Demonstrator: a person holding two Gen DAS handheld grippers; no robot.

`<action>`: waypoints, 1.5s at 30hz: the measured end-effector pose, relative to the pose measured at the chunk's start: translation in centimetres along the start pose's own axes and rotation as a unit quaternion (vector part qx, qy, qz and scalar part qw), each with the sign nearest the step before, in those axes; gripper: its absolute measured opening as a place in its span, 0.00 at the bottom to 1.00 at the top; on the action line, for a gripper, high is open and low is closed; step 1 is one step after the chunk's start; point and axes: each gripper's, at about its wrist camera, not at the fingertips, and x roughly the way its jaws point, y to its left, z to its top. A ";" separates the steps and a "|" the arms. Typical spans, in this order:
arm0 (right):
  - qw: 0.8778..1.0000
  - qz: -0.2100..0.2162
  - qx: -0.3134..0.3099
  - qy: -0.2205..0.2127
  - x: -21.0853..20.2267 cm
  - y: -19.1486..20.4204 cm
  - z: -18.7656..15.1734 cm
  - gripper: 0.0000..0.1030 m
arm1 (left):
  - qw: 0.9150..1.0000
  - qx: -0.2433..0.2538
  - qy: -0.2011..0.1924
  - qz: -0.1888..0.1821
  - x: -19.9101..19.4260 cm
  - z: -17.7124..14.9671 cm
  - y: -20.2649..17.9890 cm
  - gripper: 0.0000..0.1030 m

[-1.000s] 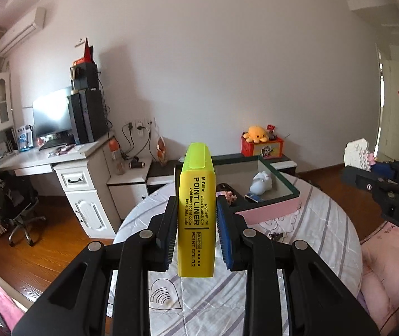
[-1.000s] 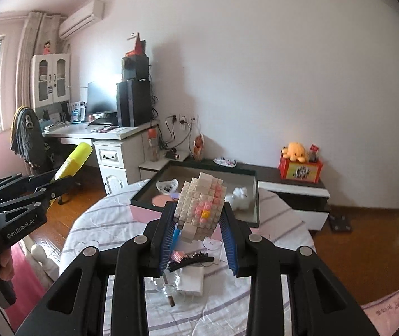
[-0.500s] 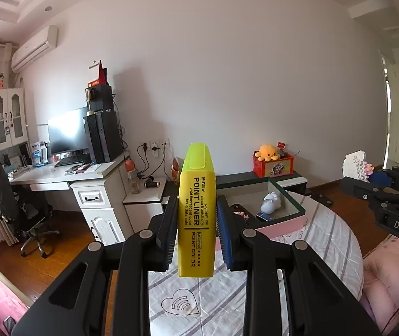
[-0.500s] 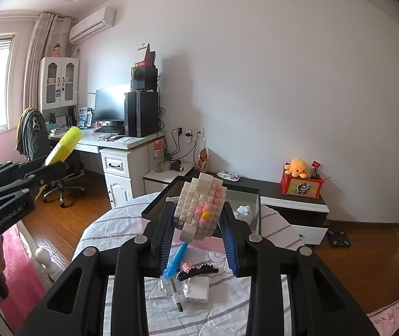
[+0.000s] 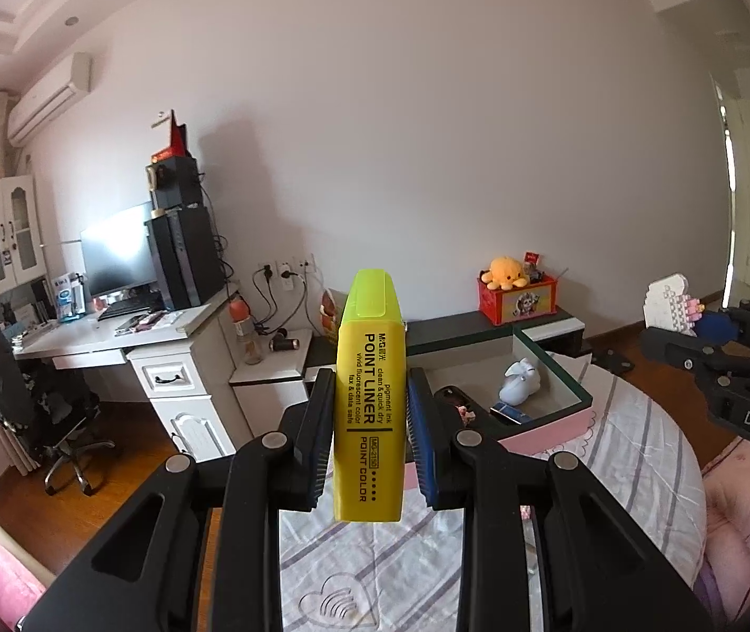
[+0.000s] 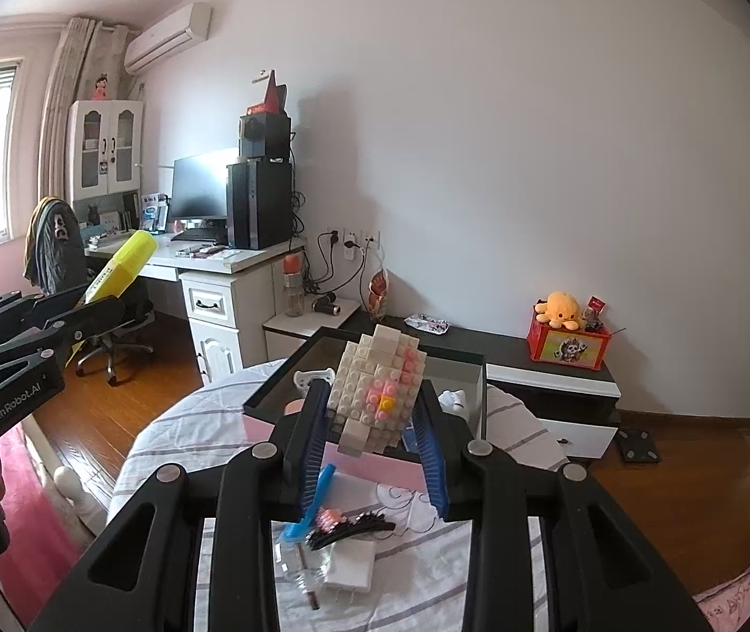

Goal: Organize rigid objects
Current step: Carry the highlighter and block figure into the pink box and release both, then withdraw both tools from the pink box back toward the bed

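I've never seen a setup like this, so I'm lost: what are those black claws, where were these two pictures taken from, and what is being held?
There is no robot here. A person holds a black two-finger gripper in each hand, and each gripper carries a wide-angle camera that looks along its fingers. That is why black fingers fill the bottom of both pictures.

One picture looks out from the left gripper, which is shut on a yellow highlighter standing upright. The other looks out from the right gripper, shut on a white and pink toy brick figure. Each gripper also shows at the edge of the other's picture.

Below is a round table with a striped cloth. On it stand an open box with small things inside and, nearer, a blue brush, a dark hair clip and a white charger.
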 end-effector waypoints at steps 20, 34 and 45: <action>0.994 0.000 0.029 0.105 18.0 -7.5 -2.9 0.32 | 0.990 0.040 0.129 -0.043 21.7 -1.9 -4.5 0.26; 0.986 0.013 0.039 0.163 24.2 -8.3 -6.4 0.32 | 0.981 0.040 0.174 -0.081 25.8 -5.4 -6.5 0.26; 0.986 0.007 0.042 0.160 24.2 -8.2 -6.4 0.44 | 0.983 0.021 0.169 -0.063 25.6 -5.5 -5.3 0.63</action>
